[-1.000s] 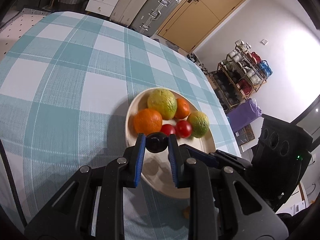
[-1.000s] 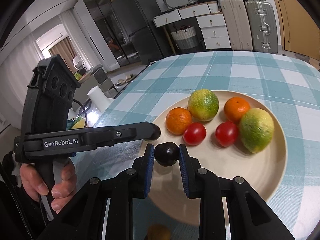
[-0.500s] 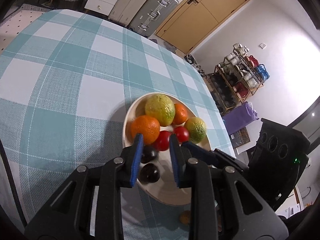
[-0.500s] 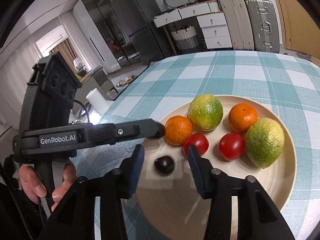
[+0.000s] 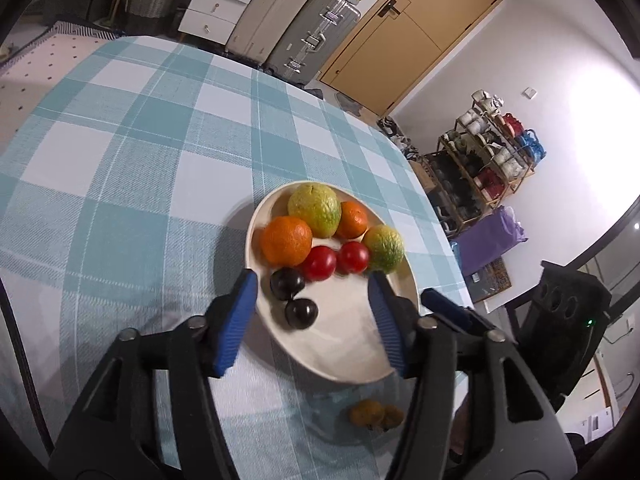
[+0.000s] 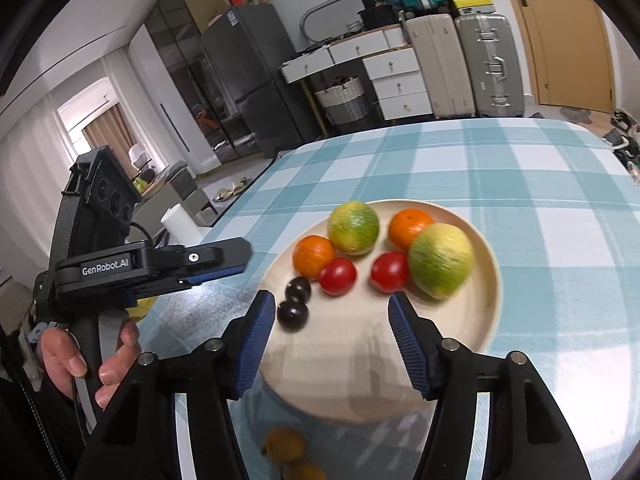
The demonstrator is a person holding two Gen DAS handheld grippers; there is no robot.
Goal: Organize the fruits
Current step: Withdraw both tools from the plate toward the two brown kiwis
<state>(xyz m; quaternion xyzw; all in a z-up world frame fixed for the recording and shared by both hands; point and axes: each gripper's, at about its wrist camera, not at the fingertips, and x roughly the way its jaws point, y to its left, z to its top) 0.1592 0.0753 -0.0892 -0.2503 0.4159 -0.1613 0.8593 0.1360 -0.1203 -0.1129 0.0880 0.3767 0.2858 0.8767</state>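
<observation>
While both sets of fingers are spread: nothing is gripped in either.
Left gripper [image 5: 312,312]: blue-padded fingers released, hovering over the near part of the plate.
Right gripper [image 6: 332,340]: fingers released above the plate's front edge.
Fruit placed: two dark round plums [image 6: 294,306] touch each other on the round cream plate [image 6: 486,312], beside red tomatoes [image 6: 338,276], oranges [image 6: 313,256] and green-yellow citrus [image 6: 440,260].
Fruit left: small brownish-yellow fruits [image 5: 374,414] lie on the teal checked counter [image 5: 140,168], just before the plate.
Risk: reaching for them, a low finger could clip the plate rim and set the plums rolling.
Writing: "GenRobot.AI" on the left gripper's body.
</observation>
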